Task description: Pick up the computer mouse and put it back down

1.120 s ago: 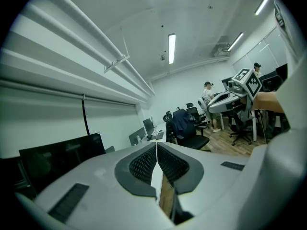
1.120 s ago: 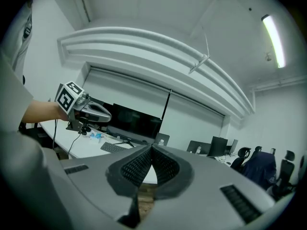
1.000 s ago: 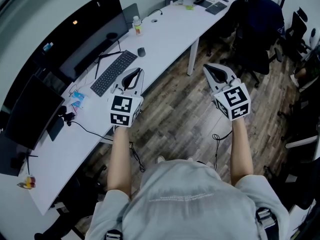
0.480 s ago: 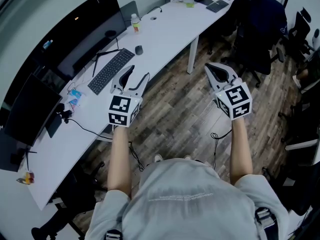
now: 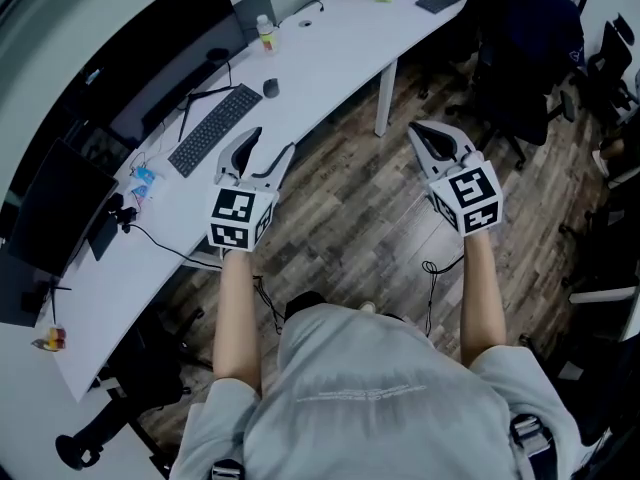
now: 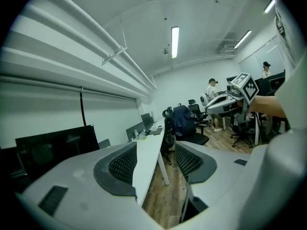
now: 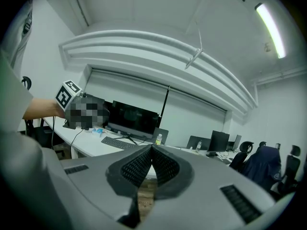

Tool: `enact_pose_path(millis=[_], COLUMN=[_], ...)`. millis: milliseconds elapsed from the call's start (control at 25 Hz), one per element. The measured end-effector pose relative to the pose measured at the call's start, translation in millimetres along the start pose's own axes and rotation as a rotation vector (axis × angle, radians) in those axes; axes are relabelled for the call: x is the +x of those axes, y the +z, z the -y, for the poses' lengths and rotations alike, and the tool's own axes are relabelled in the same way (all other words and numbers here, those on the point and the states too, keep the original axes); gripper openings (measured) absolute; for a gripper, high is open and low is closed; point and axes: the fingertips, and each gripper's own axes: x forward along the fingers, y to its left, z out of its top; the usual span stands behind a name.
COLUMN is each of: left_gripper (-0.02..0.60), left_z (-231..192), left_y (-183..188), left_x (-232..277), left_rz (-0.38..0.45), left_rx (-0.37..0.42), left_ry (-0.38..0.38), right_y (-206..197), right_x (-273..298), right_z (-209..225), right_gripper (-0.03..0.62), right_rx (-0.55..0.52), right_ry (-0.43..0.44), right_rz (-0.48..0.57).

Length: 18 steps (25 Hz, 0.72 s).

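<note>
The dark computer mouse (image 5: 270,87) lies on the long white desk (image 5: 330,58), just right of the black keyboard (image 5: 215,128). My left gripper (image 5: 264,148) hovers over the desk's near edge, short of the mouse, open with nothing between its jaws. In the left gripper view the gripper (image 6: 153,163) shows the desk edge through the gap. My right gripper (image 5: 424,134) hangs over the wooden floor to the right, shut and empty; the right gripper view shows its jaws (image 7: 151,153) pressed together. The mouse cannot be made out in either gripper view.
Dark monitors (image 5: 165,63) stand behind the keyboard, and a bottle (image 5: 264,34) stands beyond the mouse. A desk leg (image 5: 385,98) drops to the wooden floor (image 5: 350,228). Black office chairs (image 5: 525,58) crowd the right. Cables (image 5: 160,248) trail over the desk.
The left gripper's jaws have spread from nearly closed to open. Both grippers stay roughly in place while the view has drifted, with the desk and mouse shifting up and left.
</note>
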Motion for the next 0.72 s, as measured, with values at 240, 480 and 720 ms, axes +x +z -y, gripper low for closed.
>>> enact_pose_path(millis=[240,480,720], left_gripper=[0.244,0.244,0.242], left_z=[8,-6,-35], left_y=[-6,-5,-18], left_x=[16,43,87], left_rz=[-0.023,0.0,0.0], left_rx=[-0.016,-0.032,-0.036], left_ry=[0.019,0.038,0.035], right_y=[-18,-24,-26], right_x=[0,16,63], right_z=[22,48,62], right_gripper=[0.002,0.002,0.002], right_rx=[0.02,0.008,-0.047], right_ry=[-0.009,-0.049,-0.04], right_rz=[-0.01,-0.013,-0.037])
